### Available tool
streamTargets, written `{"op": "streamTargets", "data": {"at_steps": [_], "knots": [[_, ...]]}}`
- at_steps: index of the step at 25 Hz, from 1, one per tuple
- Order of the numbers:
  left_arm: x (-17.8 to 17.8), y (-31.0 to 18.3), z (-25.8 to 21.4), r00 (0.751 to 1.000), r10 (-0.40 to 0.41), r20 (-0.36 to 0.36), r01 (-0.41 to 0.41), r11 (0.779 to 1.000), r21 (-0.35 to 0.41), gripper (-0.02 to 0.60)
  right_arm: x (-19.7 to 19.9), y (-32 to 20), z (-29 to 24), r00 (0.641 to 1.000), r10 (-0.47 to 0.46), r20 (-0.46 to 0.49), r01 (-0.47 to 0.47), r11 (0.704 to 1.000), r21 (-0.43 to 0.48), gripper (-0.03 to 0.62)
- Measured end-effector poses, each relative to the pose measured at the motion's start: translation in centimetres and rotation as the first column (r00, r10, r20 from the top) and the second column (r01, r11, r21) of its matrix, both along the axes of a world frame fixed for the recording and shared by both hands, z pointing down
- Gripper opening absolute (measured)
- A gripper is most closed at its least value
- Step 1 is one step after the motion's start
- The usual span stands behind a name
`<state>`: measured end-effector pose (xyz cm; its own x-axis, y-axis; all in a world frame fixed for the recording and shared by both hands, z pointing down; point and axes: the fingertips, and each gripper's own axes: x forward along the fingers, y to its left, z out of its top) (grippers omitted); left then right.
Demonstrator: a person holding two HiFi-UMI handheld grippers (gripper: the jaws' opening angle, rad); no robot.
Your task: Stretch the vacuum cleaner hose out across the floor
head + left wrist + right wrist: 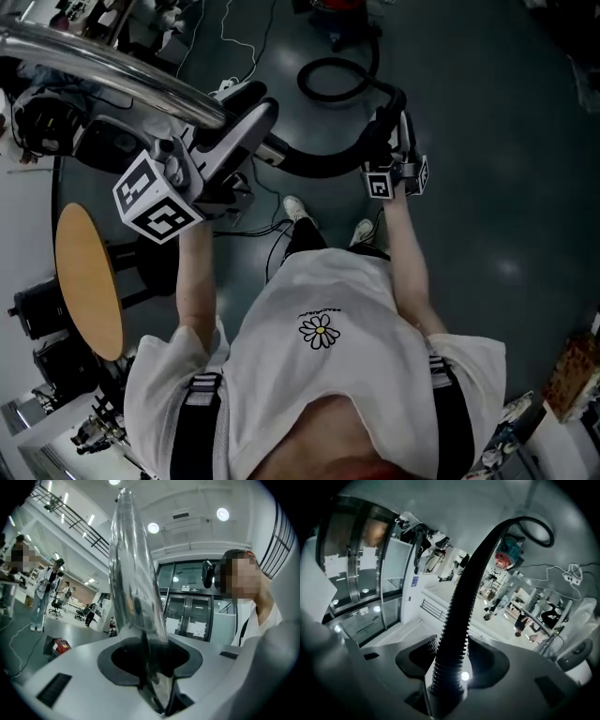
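Right gripper clamping ribbed black hose, chrome tube

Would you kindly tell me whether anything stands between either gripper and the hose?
Nothing visible does. The right gripper is shut on the hose, with its pads against the ribbed sides. The left gripper is shut on the metal tube.

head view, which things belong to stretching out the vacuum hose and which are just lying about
In the job:
- black ribbed hose, held by the right gripper
- shiny metal wand, held by the left gripper
- red vacuum cleaner on the floor

Just lying about:
- round wooden table
- white power strip on the floor
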<state>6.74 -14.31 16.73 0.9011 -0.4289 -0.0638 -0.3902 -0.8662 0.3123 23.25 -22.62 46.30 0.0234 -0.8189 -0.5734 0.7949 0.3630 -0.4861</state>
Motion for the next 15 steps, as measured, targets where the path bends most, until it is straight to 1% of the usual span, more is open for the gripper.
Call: {"op": "streamTargets", "data": {"at_steps": [1,3,5,6,8,10,11,12,13,14,15], "knots": [[-0.3,0.0,0.2,1.0,-0.006,-0.029,0.005,1.0,-0.028,0.14,1.7,0.4,-1.5,0.999,0.036,-0.001,-0.036,0.998,0.044,0.218],[-1.1,-0.2,0.8,0.993,-0.025,-0.111,0.014,0.995,-0.099,0.14,4.6,1.1,-4.3,0.995,0.101,-0.015,-0.099,0.987,0.128,0.218],[-2.2,-0.2,1.8,0.976,-0.042,-0.213,0.001,0.983,-0.186,0.14,6.7,2.1,-7.6,0.989,0.141,-0.038,-0.129,0.964,0.231,0.218],[-2.9,0.0,2.4,0.963,-0.052,-0.265,-0.01,0.973,-0.23,0.14,7.1,2.5,-9.4,0.988,0.136,-0.066,-0.112,0.953,0.282,0.218],[-4.7,0.4,3.5,0.934,-0.084,-0.346,-0.027,0.952,-0.303,0.14,6.4,3.2,-12.4,0.984,0.074,-0.162,-0.014,0.937,0.349,0.218],[-5.9,1.0,4.6,0.916,-0.1,-0.389,-0.043,0.938,-0.343,0.14,5.2,3.7,-14.2,0.963,0.002,-0.269,0.1,0.926,0.364,0.218],[-6.1,1.5,5.1,0.911,-0.098,-0.401,-0.054,0.935,-0.351,0.14,4.9,3.9,-14.7,0.952,-0.013,-0.306,0.128,0.925,0.358,0.218],[-6.1,1.8,5.7,0.908,-0.096,-0.407,-0.062,0.931,-0.358,0.14,4.9,3.9,-15.2,0.947,-0.009,-0.32,0.127,0.928,0.35,0.218],[-6.0,2.0,6.4,0.907,-0.099,-0.409,-0.066,0.927,-0.37,0.14,5.3,3.7,-15.6,0.951,0.008,-0.31,0.104,0.933,0.345,0.218],[-5.8,2.1,7.0,0.904,-0.107,-0.414,-0.07,0.917,-0.392,0.141,5.8,3.5,-16.1,0.959,0.035,-0.282,0.067,0.936,0.345,0.218],[-5.6,1.9,7.6,0.898,-0.119,-0.424,-0.082,0.901,-0.426,0.141,6.3,3.2,-16.8,0.966,0.068,-0.25,0.025,0.936,0.351,0.218]]}}
